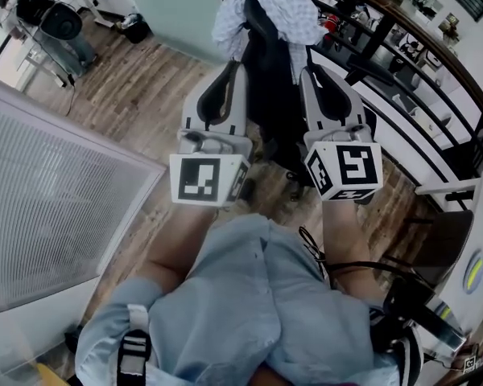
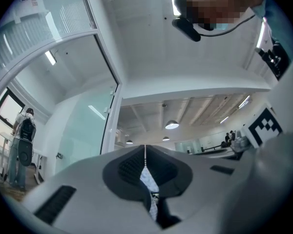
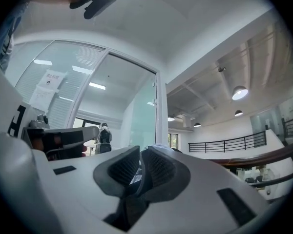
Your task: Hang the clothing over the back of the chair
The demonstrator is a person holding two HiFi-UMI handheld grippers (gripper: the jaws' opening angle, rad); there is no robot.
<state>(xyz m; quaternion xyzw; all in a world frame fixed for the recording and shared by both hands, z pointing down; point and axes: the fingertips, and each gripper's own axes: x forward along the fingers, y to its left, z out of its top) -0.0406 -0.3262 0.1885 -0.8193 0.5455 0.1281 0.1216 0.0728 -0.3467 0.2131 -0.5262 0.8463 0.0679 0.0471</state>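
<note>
A wooden plank floor (image 1: 145,95) fills most of the head view. On it, at the near left, stands a white ribbed panel (image 1: 48,207). The person's pale blue shirt (image 1: 249,296) takes up the near middle of the view. A dark railing (image 1: 419,79) curves along the right side, from far to near. A black chair (image 1: 270,95) stands at the far middle, straight ahead of the person, with its back rising toward the far edge. The clothing (image 1: 266,6), a light patterned garment, lies bunched over the top of the chair's back and falls down both sides of it. A dark part of the back shows through the folds. The 2 grippers reach away from the person toward it, 1 on each side of the chair's back. The left gripper (image 1: 232,64) meets the clothing's left lower edge. In the left gripper view its jaws (image 2: 145,155) are clenched, with a strip of the patterned clothing (image 2: 149,182) pinched between the dark pads. The right gripper (image 1: 310,71) reaches the clothing's right lower edge. In the right gripper view its jaws (image 3: 140,155) are pressed almost together on a fold of the clothing (image 3: 133,173). Each gripper carries a marker cube at its near end, the left cube (image 1: 205,179) and the right cube (image 1: 346,169).
</note>
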